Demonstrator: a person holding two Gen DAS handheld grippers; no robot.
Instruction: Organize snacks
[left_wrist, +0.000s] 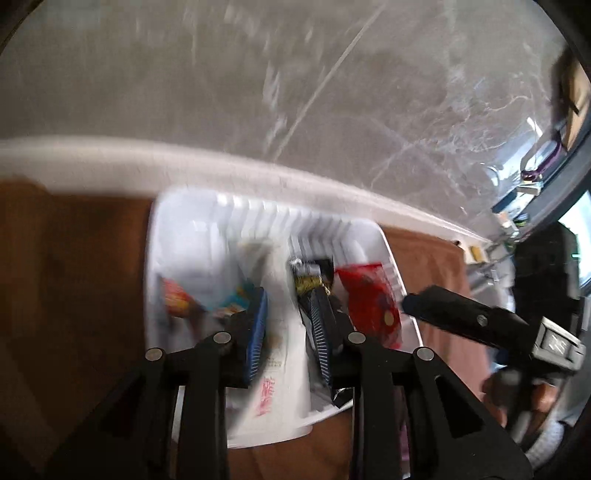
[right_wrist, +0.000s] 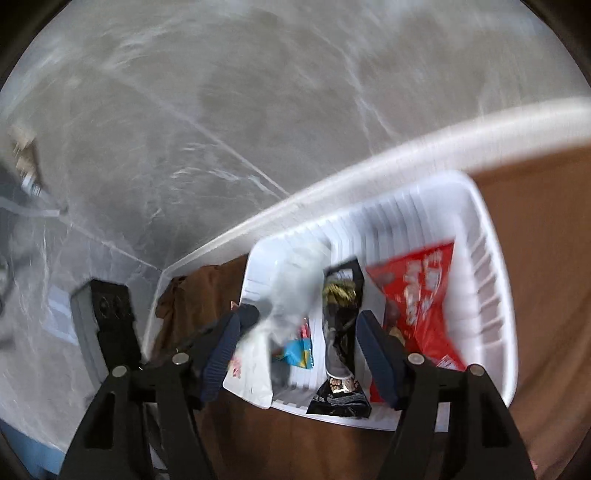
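1. Left tongs (left_wrist: 286, 325), lower centre of the left wrist view, stand slightly apart over a white packet (left_wrist: 275, 373); contact unclear through blur.
2. Right tongs (right_wrist: 295, 354), lower centre of the right wrist view, gape wide, gripping nothing, above a black packet (right_wrist: 341, 325).
3. Both packets, plus a red packet (right_wrist: 424, 295), lie in the white basket (right_wrist: 491, 280).
4. The basket rests on a brown-covered tabletop (right_wrist: 546, 258).
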